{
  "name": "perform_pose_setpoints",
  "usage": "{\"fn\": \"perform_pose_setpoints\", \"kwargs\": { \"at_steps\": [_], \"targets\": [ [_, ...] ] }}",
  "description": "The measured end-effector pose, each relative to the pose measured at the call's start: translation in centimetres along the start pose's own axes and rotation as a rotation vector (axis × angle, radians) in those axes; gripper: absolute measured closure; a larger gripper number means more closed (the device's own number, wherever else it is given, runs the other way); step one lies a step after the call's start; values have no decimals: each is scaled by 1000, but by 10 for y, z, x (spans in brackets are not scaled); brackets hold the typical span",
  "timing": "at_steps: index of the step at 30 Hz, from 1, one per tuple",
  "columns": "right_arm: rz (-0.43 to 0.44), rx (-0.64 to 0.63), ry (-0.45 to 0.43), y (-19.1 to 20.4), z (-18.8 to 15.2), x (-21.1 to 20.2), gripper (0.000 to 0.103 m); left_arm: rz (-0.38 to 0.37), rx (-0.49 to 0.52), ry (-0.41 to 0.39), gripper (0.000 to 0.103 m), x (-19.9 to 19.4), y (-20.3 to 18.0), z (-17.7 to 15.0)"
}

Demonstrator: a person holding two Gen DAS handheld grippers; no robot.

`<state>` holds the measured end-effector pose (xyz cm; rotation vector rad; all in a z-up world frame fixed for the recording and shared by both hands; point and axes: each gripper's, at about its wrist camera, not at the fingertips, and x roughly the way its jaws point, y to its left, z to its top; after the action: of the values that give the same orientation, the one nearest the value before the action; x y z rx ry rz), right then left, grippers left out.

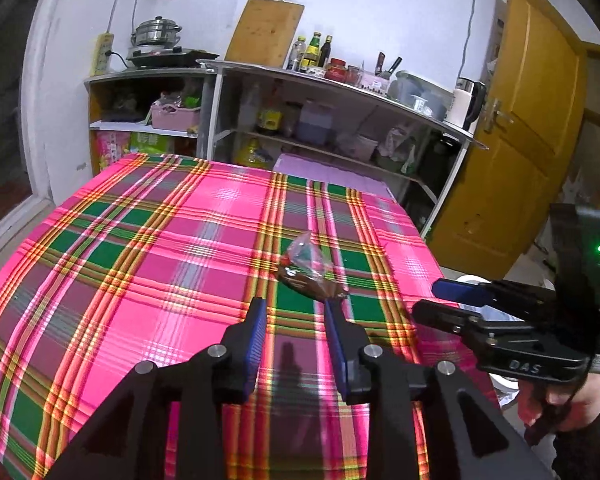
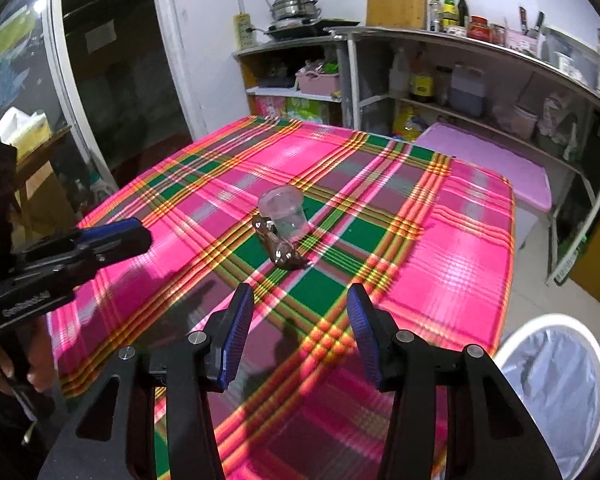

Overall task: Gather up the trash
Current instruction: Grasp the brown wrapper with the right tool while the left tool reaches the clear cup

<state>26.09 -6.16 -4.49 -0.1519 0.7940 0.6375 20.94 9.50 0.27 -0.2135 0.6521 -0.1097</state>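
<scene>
A: What are the left tongs [image 1: 296,312] doing?
B: They are open a little bit. Nothing is between the blue pads. They point down at the counter [image 1: 120,264], just short of the brown wrapper [image 1: 312,286].
A: And the right tongs [image 2: 300,304]?
B: Those are open wider. They hold nothing too. The cloth shows in the gap between them.
A: Where is the trash?
B: In the middle of the counter, on the pink and green checked cloth. There is a clear plastic cup [image 2: 283,214] lying on its side. The crinkly brown wrapper touches it on the near side.
A: Is anything beside the counter?
B: Yes, a white bin [image 2: 556,392] with a grey bag in it sits on the floor, at the near right corner. Behind the counter is a metal shelf [image 2: 480,46] with bottles and jars on top.
</scene>
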Motion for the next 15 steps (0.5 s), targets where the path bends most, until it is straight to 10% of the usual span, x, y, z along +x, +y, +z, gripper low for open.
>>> {"fn": "perform_pose_setpoints", "kwargs": {
  "at_steps": [15],
  "targets": [
    [25, -95, 124, 18, 28, 83, 54, 2, -55, 6, 73, 7, 36, 0]
  ]
}}
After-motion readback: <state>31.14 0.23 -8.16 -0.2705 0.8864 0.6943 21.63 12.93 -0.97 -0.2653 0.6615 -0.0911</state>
